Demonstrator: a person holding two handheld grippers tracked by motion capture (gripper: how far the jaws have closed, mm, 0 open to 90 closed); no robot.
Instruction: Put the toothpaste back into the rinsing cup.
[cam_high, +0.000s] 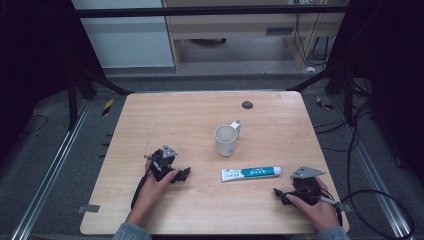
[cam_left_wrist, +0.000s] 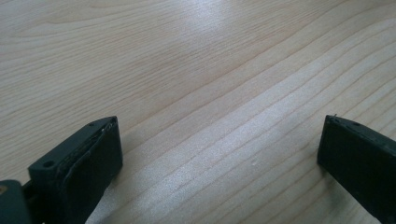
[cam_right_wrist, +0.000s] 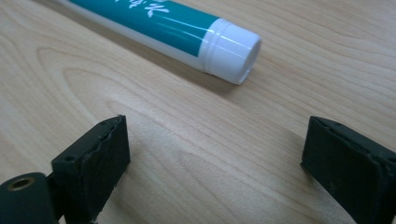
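Right claw (cam_high: 283, 194) wide open, empty, low on the worktop (cam_high: 150, 120), aimed at the capped end of the toothpaste tube (cam_high: 251, 172) lying flat just ahead; likely lining up a grasp. Left claw (cam_high: 184, 173) open, parked aside. Mug (cam_high: 226, 139) upright behind the tube.

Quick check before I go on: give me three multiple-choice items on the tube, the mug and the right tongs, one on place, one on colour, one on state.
1. Where does the tube lie?
A. inside the mug
B. flat on the table, nearer the person than the mug
C. between the jaws

2. The tube's cap is:
A. white
B. red
C. black

3. The right tongs are:
A. shut on the tube
B. shut, holding nothing
C. open

Key: B, the high view shows it lying nearer than the mug; A, the right gripper view shows a white cap; C, bare wood between the jaws.
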